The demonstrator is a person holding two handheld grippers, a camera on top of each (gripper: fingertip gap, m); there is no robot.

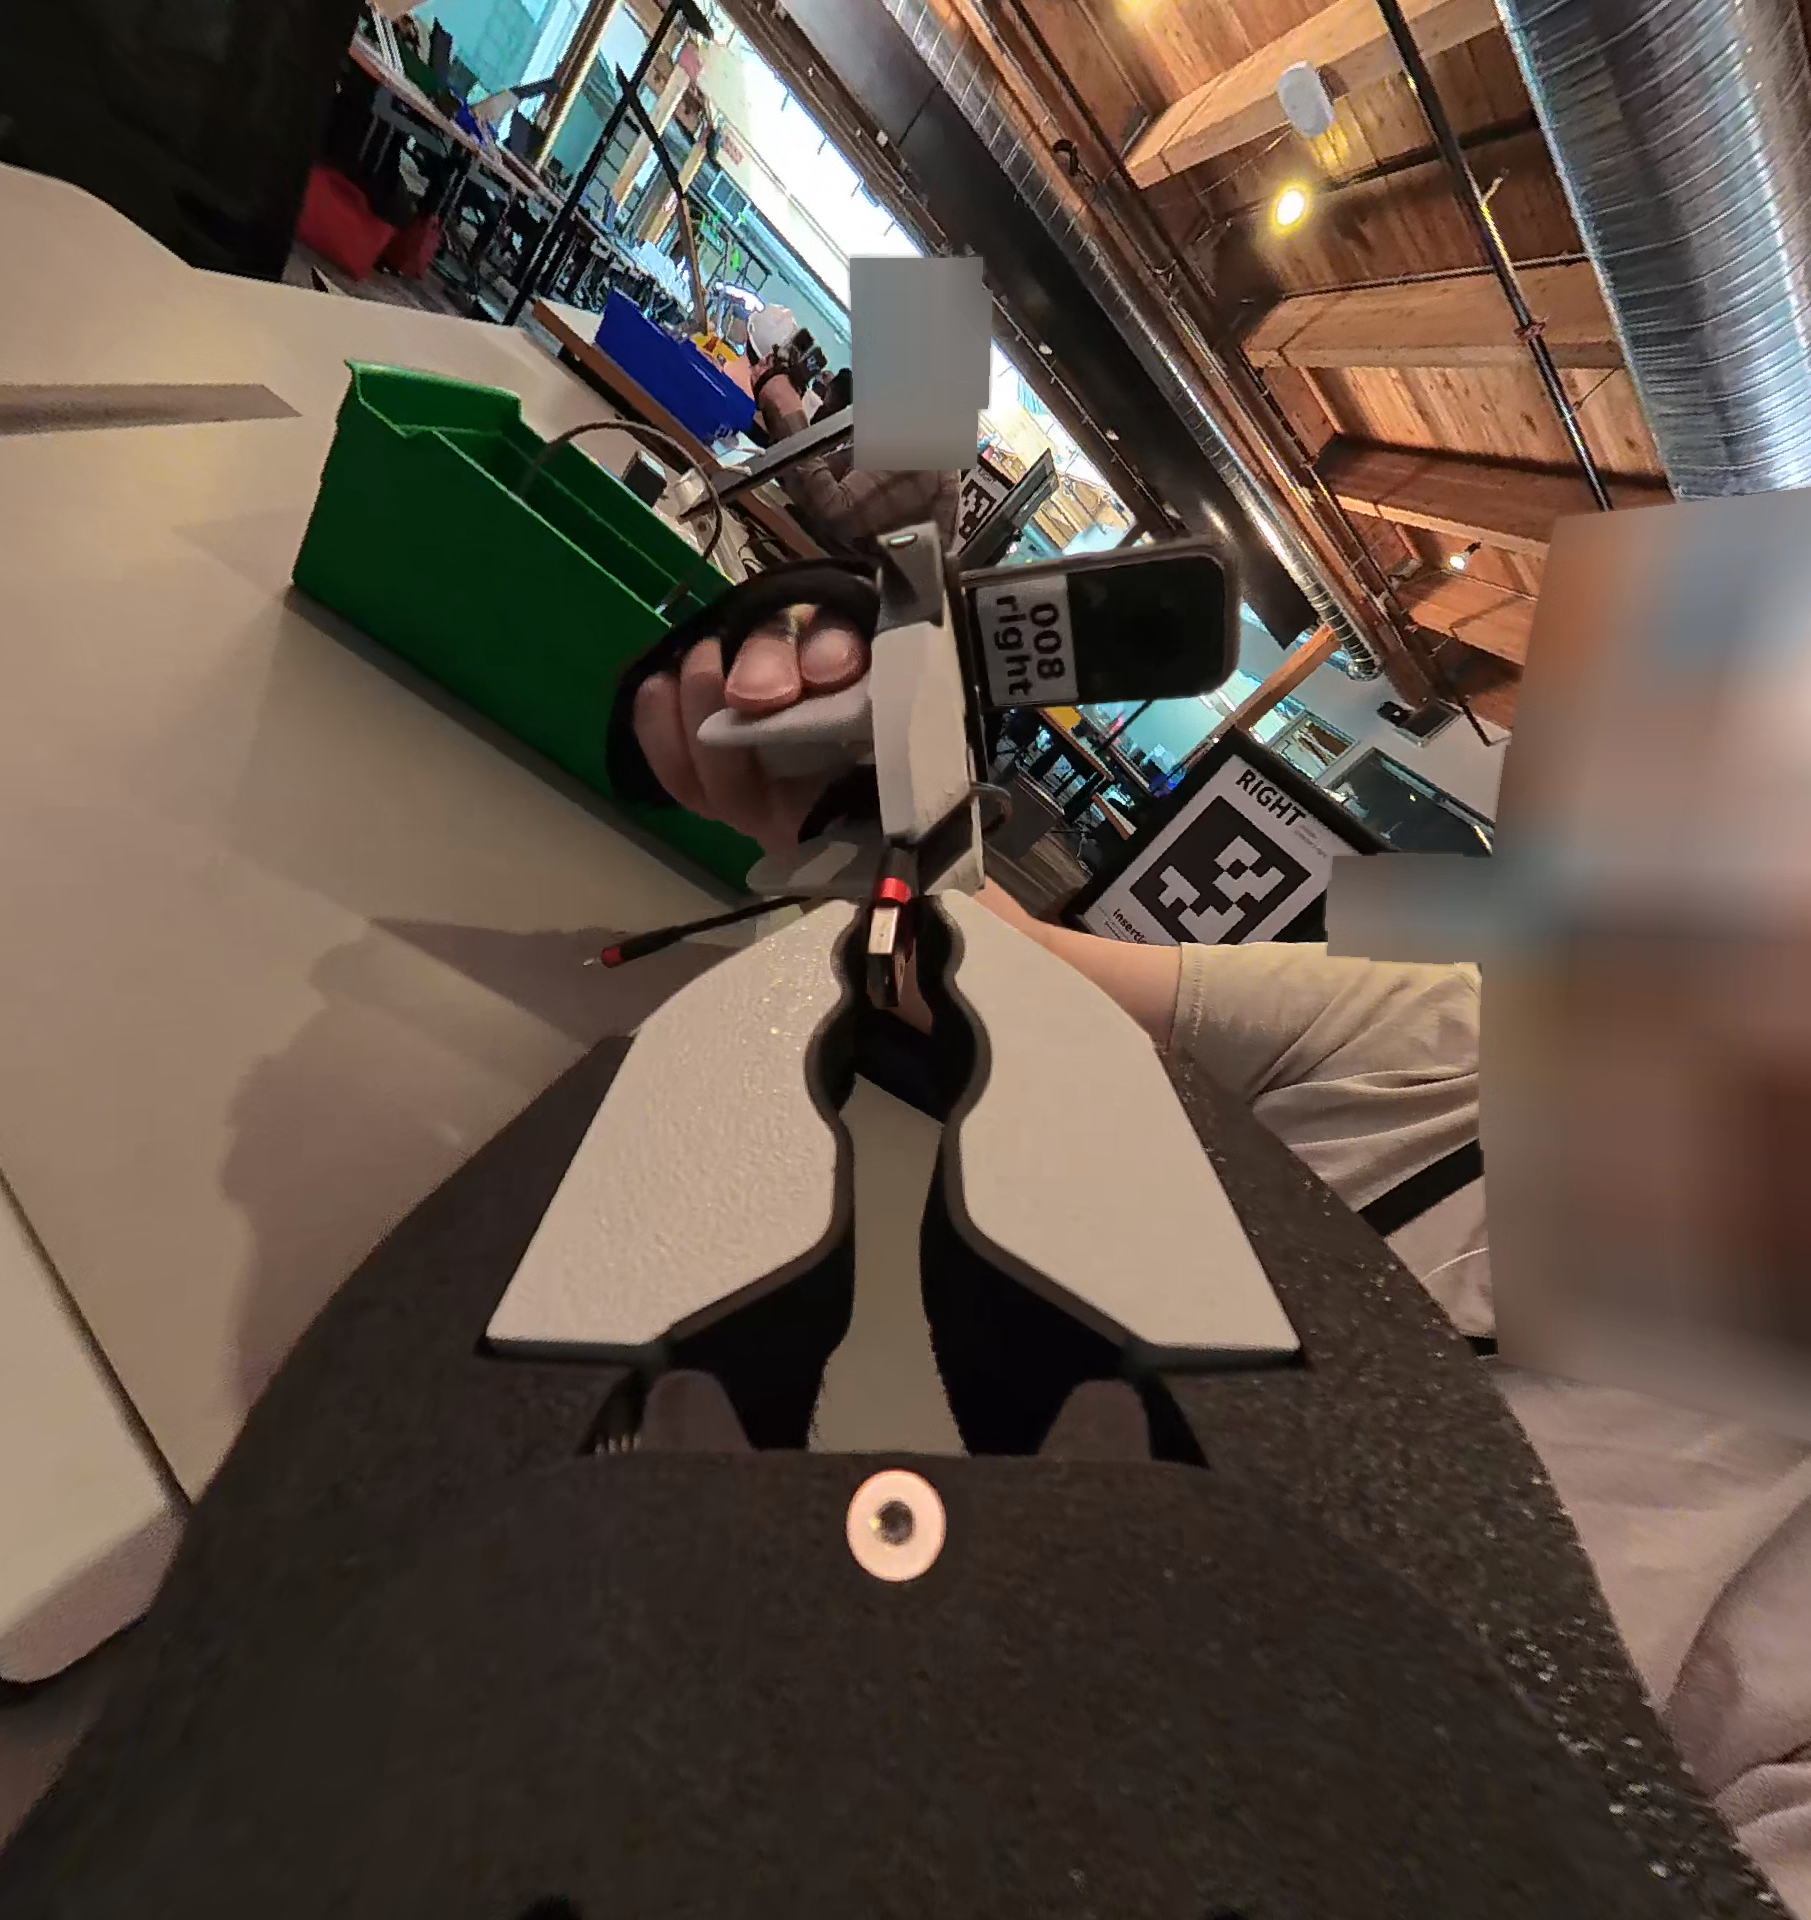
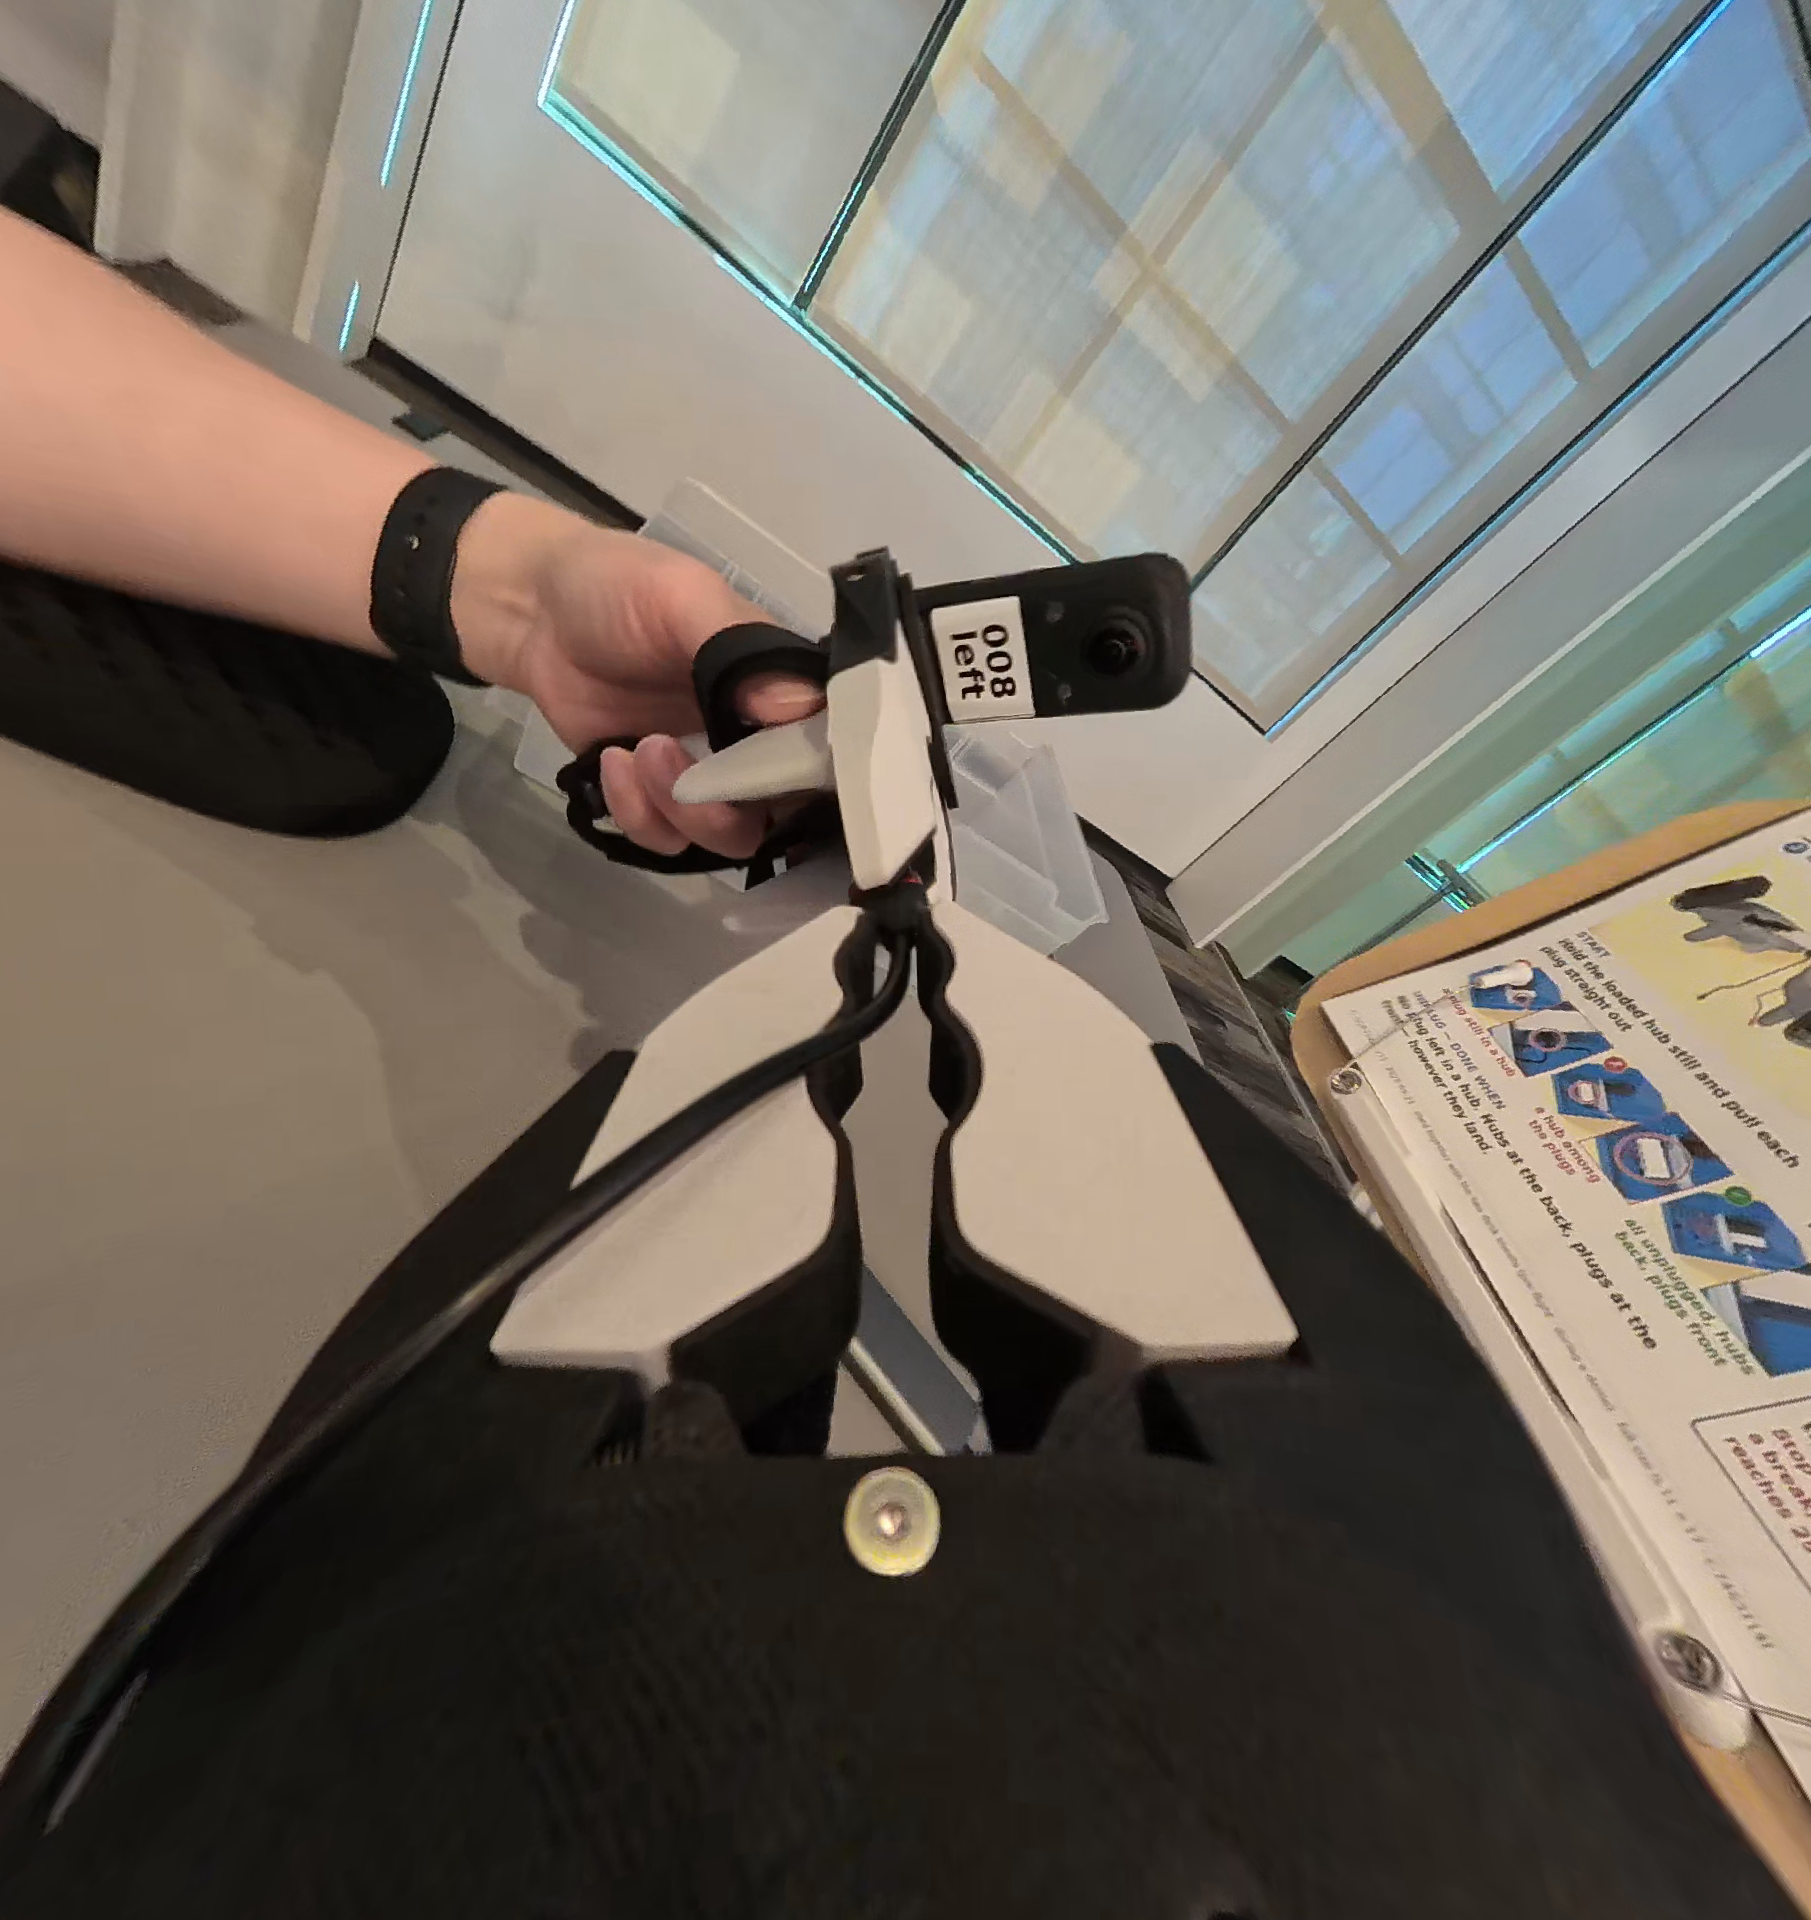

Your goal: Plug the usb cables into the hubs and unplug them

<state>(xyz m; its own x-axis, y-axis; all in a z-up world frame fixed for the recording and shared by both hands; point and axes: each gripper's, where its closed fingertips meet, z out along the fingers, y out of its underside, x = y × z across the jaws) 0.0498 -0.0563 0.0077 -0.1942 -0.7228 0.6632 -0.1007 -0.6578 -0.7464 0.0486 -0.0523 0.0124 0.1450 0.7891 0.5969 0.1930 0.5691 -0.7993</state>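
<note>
Left wrist view: the left gripper is closed on a small dark block, probably the hub, held clear of the table in front of the green bin. Facing it tip to tip, the right gripper pinches a red-collared USB plug whose metal end points along the hub's long axis and meets its near end. Whether the plug is seated I cannot tell. In the right wrist view the right gripper is clamped on the black cable, which trails back over its left finger. Another red-tipped cable lies on the table.
</note>
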